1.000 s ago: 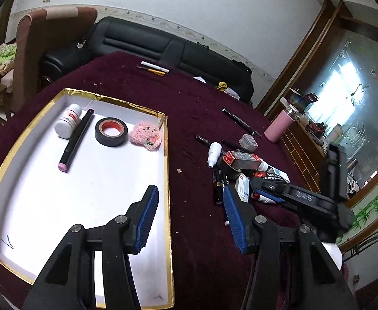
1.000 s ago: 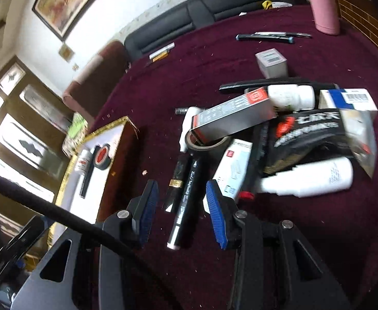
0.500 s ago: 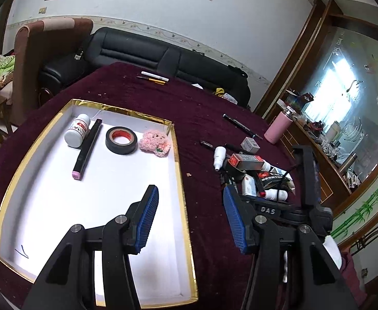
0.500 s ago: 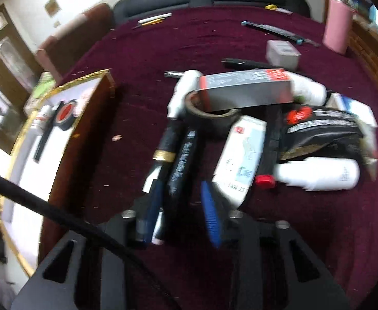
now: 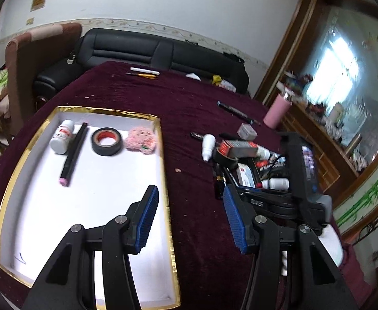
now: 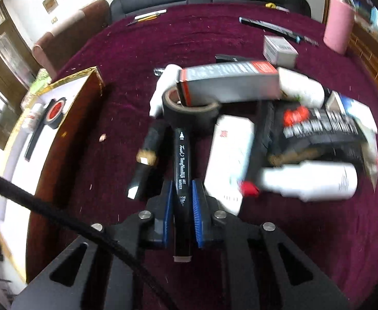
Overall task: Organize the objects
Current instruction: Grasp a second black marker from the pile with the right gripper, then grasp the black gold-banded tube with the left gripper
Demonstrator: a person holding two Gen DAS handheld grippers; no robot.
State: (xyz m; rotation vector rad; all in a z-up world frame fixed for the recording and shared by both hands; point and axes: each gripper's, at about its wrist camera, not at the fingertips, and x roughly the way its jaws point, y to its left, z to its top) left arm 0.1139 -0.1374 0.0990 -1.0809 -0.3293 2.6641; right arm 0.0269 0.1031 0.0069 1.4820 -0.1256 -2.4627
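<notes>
My right gripper (image 6: 182, 188) is shut on a black art marker (image 6: 181, 155), its blue pads pressing both sides of the barrel near the lower end. The marker's far tip lies against a black tape roll (image 6: 189, 113) in a pile of items on the maroon tablecloth. My left gripper (image 5: 190, 199) hangs open and empty over the right rim of the gold-edged white tray (image 5: 163, 155). In the tray lie a white bottle (image 5: 62, 136), another black marker (image 5: 74, 152), a red-cored tape roll (image 5: 106, 141) and a pink plush (image 5: 142, 140).
The pile holds a grey and red box (image 6: 230, 82), a white box (image 6: 230, 152), a red-capped white bottle (image 6: 307, 179) and a black packet (image 6: 320, 126). A small grey box (image 6: 279, 47), a pink tumbler (image 6: 339, 29) and pens lie farther back. A black sofa stands behind.
My right gripper came down over the black marker and shut on it. My left gripper drew back a little and rolled slightly, staying open.
</notes>
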